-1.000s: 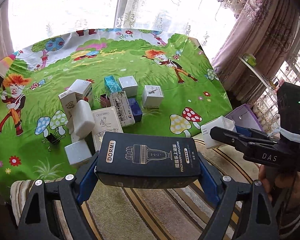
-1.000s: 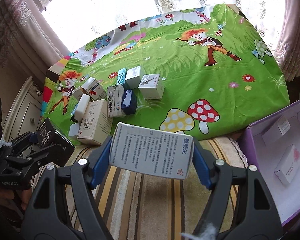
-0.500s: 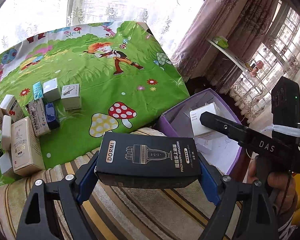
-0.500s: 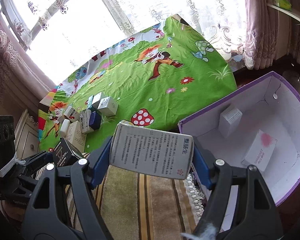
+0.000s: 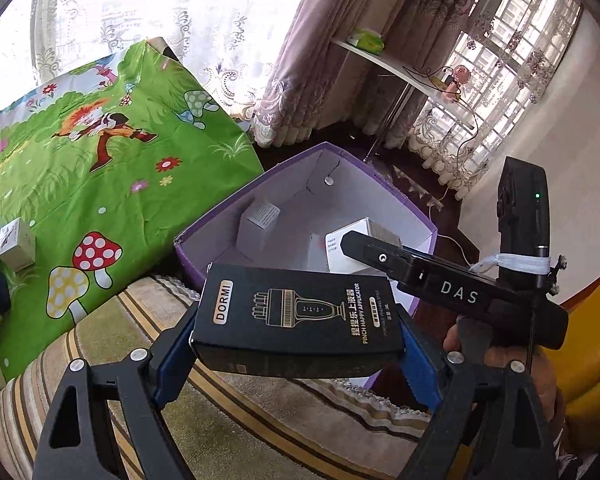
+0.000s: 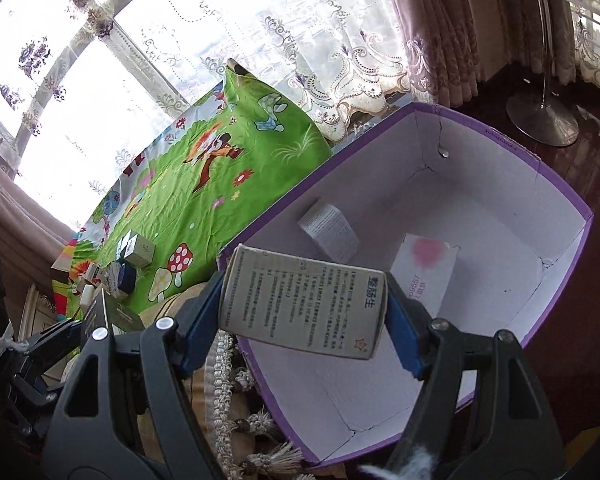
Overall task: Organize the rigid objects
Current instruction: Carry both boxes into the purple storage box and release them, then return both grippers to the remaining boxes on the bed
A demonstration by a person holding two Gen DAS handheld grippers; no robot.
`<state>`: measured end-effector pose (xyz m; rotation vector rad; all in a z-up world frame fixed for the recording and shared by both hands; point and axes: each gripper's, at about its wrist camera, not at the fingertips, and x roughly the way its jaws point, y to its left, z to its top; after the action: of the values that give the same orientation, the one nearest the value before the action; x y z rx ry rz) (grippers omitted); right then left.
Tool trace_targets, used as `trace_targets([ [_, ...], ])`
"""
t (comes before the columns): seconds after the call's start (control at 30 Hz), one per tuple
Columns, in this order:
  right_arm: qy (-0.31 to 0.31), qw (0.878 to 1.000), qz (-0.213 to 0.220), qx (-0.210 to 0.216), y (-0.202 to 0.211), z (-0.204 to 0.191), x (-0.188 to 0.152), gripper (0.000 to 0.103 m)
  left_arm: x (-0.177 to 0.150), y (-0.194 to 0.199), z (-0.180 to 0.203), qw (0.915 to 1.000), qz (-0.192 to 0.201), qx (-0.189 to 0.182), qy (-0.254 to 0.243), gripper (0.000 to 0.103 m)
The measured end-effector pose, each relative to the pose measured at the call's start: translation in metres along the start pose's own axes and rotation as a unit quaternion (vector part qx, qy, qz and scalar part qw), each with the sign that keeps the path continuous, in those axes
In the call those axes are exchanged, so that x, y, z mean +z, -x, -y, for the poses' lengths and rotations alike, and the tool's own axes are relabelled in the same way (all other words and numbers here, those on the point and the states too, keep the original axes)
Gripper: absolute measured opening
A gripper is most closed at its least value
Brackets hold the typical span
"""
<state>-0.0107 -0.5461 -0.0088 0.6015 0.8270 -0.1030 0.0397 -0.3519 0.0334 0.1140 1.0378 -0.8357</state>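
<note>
My left gripper [image 5: 296, 344] is shut on a black DORMI box [image 5: 296, 316], held above the striped rug next to the purple storage box [image 5: 220, 216]. My right gripper [image 6: 304, 320] is shut on a white box with printed text [image 6: 304, 304], held over the near wall of the purple storage box [image 6: 560, 188]. It also shows in the left wrist view [image 5: 384, 254], over the storage box. Inside the storage box lie a small white box [image 6: 330, 228] and a white box with a pink mark [image 6: 424, 268].
A green cartoon cloth [image 5: 80, 160] covers the surface to the left, with several small boxes [image 6: 134, 260] on it. A striped rug with a fringe [image 5: 228, 420] lies below. A lamp base [image 6: 540, 116] stands on the dark floor behind the storage box.
Both grippers have swung right from the cloth with their boxes. The purple storage box now fills the right wrist view, and the white box hangs over it.
</note>
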Motion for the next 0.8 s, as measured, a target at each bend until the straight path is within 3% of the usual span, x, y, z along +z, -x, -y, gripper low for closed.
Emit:
trace_targets([
  [0.17,-0.015,1.0,0.002,-0.011,0.0,0.018,-0.002,0.094,0.002,-0.012,0.013,0.9997,-0.013,0.001,-0.023,0.093],
  [0.43,-0.021,1.0,-0.009,-0.007,-0.005,0.018,-0.003,0.096,-0.001,-0.006,0.003,0.9999,-0.013,-0.012,0.001,0.094],
  [0.8,0.009,1.0,-0.012,-0.006,-0.001,-0.006,-0.004,0.096,-0.012,0.031,-0.03,0.9983,0.03,0.008,0.05,0.094],
])
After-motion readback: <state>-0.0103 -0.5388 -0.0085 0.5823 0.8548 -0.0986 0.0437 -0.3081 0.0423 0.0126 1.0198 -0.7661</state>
